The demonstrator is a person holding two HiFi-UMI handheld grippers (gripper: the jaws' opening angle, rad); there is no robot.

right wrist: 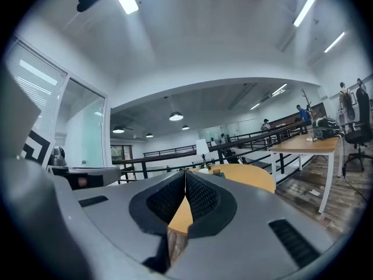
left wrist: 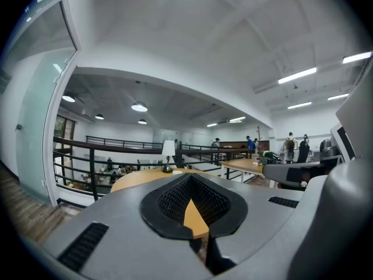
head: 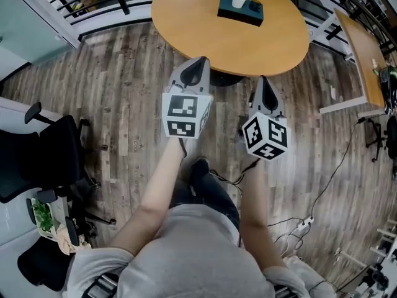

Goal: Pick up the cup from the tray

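The cup [head: 238,0] stands on the tray [head: 249,16] at top centre of the head view, on the table [head: 186,23]. The left gripper [head: 197,66] and right gripper [head: 266,83], jaws together and empty, sit mid-frame by the table's near edge, well apart from the cup.

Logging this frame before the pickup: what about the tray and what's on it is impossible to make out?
- cup: head view, small and far; whether it holds anything is unreadable.
- dark item beside it on the tray: head view, too small to identify.
- Gripper views: the left claw and right claw, both shut, fill the foreground; tray contents are mere specks beyond.
- table: far rim cut by head view's top edge.
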